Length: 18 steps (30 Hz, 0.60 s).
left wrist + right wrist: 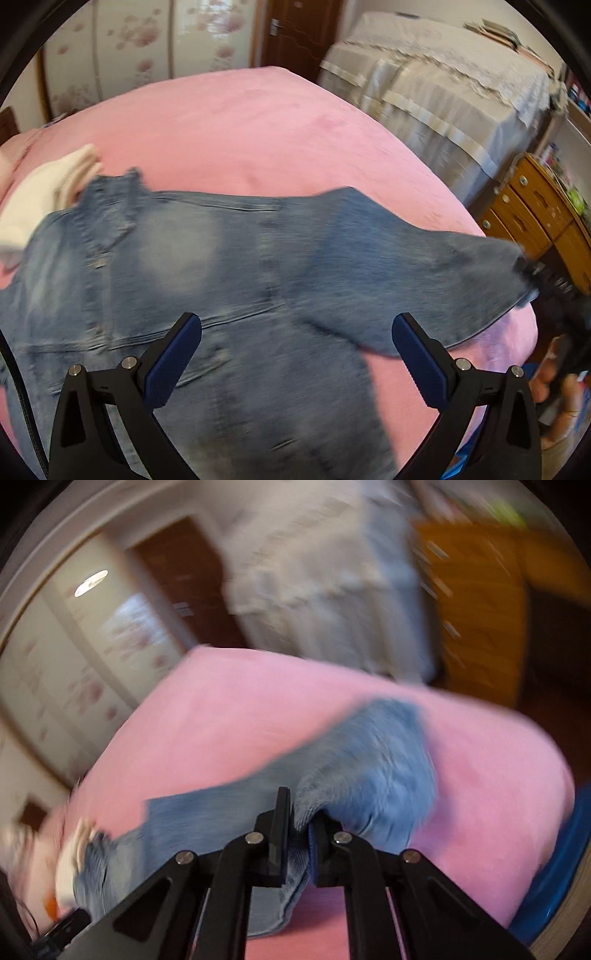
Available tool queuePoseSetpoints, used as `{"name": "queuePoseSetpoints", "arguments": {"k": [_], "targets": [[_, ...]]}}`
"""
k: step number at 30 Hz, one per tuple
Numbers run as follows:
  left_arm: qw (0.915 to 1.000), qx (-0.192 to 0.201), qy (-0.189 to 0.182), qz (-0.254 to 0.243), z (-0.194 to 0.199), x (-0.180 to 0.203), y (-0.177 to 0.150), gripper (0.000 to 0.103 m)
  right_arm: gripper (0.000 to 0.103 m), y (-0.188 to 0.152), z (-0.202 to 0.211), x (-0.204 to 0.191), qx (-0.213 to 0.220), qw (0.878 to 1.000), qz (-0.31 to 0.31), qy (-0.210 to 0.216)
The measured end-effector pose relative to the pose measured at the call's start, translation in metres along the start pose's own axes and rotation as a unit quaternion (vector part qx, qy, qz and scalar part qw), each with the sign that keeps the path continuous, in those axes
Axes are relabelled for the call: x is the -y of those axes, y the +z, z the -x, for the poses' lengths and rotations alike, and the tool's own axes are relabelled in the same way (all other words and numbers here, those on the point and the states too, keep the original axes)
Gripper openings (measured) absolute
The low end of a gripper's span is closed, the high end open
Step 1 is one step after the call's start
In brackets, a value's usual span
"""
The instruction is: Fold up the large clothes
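Note:
A pair of faded blue jeans (pixel 221 266) lies spread across a pink bed (pixel 258 129). My left gripper (pixel 295 354) is open and empty, hovering just above the jeans near their middle. My right gripper (pixel 301 827) is shut on a fold of a jeans leg (pixel 369 768) and lifts that cloth off the bed; it shows at the right edge of the left wrist view (pixel 543 277), holding the leg end. The right wrist view is blurred by motion.
A folded cream cloth (pixel 48 192) lies on the bed by the jeans' waist. A second bed with a grey lace cover (pixel 443 92) stands behind. A wooden drawer chest (pixel 535 218) is at the right. A dark door (pixel 299 33) is at the back.

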<state>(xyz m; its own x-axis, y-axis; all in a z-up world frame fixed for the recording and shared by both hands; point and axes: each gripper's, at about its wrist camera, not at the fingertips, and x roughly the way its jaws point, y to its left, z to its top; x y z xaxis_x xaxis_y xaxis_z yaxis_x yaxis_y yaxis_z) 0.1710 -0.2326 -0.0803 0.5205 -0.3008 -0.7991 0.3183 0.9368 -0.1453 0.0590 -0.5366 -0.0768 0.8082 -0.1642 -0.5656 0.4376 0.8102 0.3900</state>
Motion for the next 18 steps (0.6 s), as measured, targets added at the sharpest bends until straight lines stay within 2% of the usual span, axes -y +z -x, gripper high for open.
{"name": "queuePoseSetpoints", "arguments": {"k": [2, 5, 7, 8, 9, 10, 12, 15, 18], "targets": [[0.9998, 0.006, 0.008, 0.02, 0.012, -0.024, -0.006, 0.102, 0.008, -0.003, 0.009, -0.049, 0.011, 0.997, 0.063, 0.034], [0.9983, 0.012, 0.02, 0.052, 0.028, -0.064, -0.015, 0.102, 0.008, -0.026, 0.013, -0.125, 0.005, 0.982, 0.167, 0.085], [0.9969, 0.014, 0.031, 0.07, 0.034, -0.091, -0.023, 0.102, 0.01, -0.052, 0.003, -0.168, -0.017, 0.967, 0.232, 0.104], [0.9963, 0.012, 0.037, 0.077, 0.034, -0.099, -0.025, 0.102, 0.01, -0.067, -0.005, -0.183, -0.038, 0.959, 0.258, 0.107], [0.9956, 0.009, 0.04, 0.084, 0.033, -0.11, -0.029, 0.102, 0.015, -0.086, -0.017, -0.198, -0.069, 0.949, 0.285, 0.111], [0.9948, 0.003, 0.038, 0.094, 0.032, -0.122, -0.034, 0.102, 0.028, -0.102, -0.028, -0.207, -0.098, 0.941, 0.305, 0.11], [0.9934, -0.014, 0.029, 0.11, 0.027, -0.137, -0.041, 0.102, 0.036, -0.14, -0.044, -0.214, -0.15, 0.924, 0.336, 0.107], [0.9891, -0.039, -0.008, 0.142, 0.013, -0.157, -0.055, 0.102, 0.036, -0.17, -0.039, -0.208, -0.182, 0.916, 0.337, 0.117], [0.9826, -0.059, -0.056, 0.167, -0.004, -0.167, -0.061, 0.096, 0.036, -0.179, -0.026, -0.19, -0.203, 0.918, 0.315, 0.127]]}}
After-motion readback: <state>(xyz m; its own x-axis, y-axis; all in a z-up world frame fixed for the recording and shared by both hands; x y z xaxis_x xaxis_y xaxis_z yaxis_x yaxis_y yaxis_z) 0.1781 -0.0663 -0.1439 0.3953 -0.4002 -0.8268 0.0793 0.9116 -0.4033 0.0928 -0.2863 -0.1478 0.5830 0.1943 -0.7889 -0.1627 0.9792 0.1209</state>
